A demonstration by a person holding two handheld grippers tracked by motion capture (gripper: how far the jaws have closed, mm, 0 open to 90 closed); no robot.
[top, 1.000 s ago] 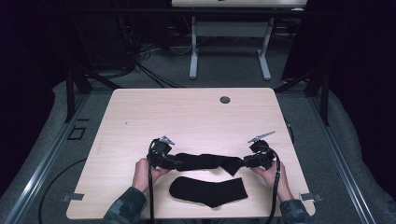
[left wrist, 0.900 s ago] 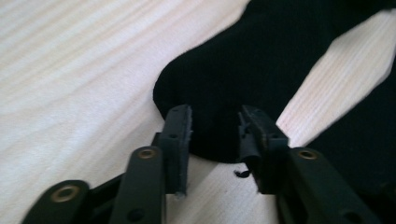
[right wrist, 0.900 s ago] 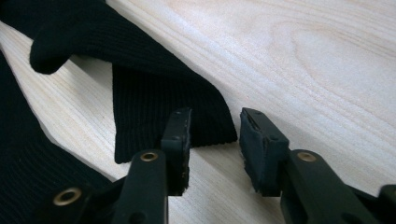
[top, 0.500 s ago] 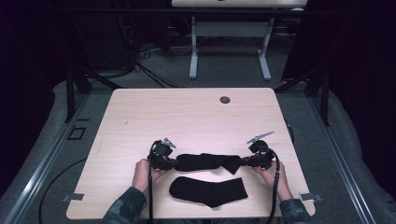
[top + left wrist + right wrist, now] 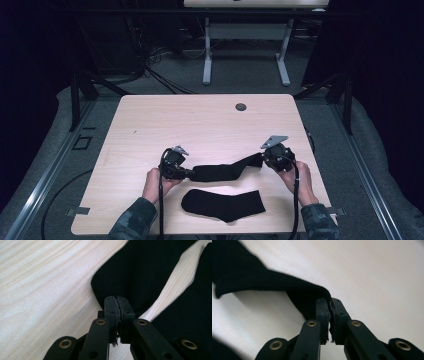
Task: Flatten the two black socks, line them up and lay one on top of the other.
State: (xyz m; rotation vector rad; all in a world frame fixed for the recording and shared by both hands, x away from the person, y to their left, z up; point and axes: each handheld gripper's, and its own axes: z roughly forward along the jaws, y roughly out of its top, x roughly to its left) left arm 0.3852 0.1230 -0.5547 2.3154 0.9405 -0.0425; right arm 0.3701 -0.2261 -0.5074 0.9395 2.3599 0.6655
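Note:
A black sock [image 5: 225, 170] stretches between my two grippers over the pale wooden table [image 5: 210, 125]. My left gripper [image 5: 189, 173] is shut on its left end, low on the table; in the left gripper view the jaws [image 5: 119, 310] pinch the sock's edge [image 5: 140, 272]. My right gripper [image 5: 261, 159] is shut on the right end and holds it raised, so the sock slopes up toward it. In the right gripper view the cloth [image 5: 262, 277] runs left from the pinched jaws [image 5: 330, 312]. A second black sock [image 5: 222, 204] lies flat near the front edge.
A small dark grommet [image 5: 241, 106] sits near the table's far edge. Behind the table stands another table's white legs [image 5: 206, 55] on grey carpet. The person's hands and patterned sleeves [image 5: 135, 220] come in from the front edge.
The right gripper has risen and lifted its end of the sock off the table. The left gripper has stayed put, and the lower sock has not moved.

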